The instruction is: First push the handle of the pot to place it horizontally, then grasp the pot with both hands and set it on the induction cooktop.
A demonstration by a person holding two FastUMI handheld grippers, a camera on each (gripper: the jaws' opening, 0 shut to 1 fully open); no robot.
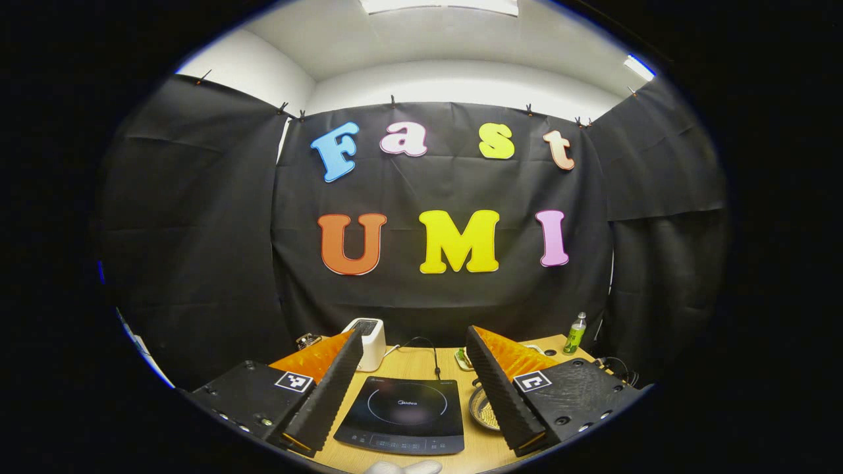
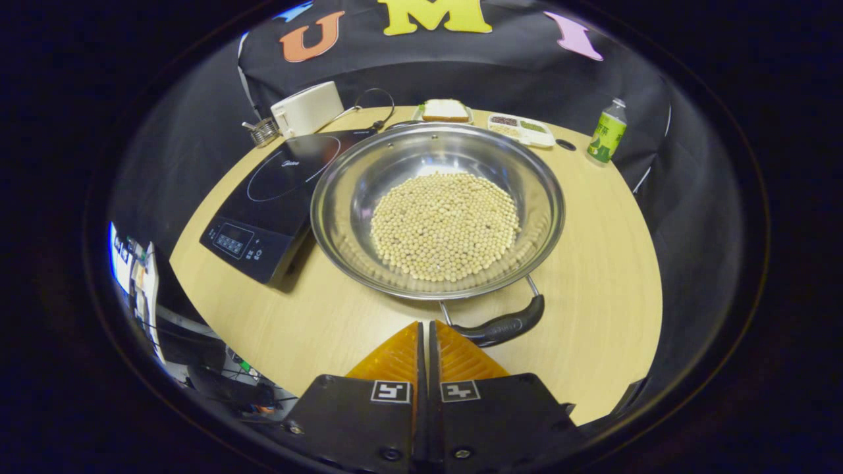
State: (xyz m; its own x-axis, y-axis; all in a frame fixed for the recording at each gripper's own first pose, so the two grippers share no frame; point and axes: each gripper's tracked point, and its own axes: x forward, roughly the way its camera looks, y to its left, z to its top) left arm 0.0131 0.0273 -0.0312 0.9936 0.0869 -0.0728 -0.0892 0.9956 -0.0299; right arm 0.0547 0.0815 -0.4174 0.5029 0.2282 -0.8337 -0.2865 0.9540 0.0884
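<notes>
A steel pot (image 2: 349, 191) with pale beans (image 2: 444, 224) in it sits on the wooden table (image 2: 606, 276), just right of the black induction cooktop (image 2: 276, 191). Its black loop handle (image 2: 504, 326) faces my right gripper (image 2: 425, 324), whose orange fingers are shut with nothing between them, their tips just left of the handle and close to it. In the left gripper view, my left gripper (image 1: 415, 339) hangs open above the cooktop (image 1: 405, 408). A bit of the pot's rim (image 1: 481, 409) peeks out beside its right finger.
A white toaster (image 2: 306, 108) and a small metal cup (image 2: 263, 131) stand behind the cooktop. At the table's back are a slice of bread on a plate (image 2: 446, 110), a tray of food (image 2: 520, 128) and a green bottle (image 2: 607, 131). A cord (image 1: 431, 355) runs behind the cooktop.
</notes>
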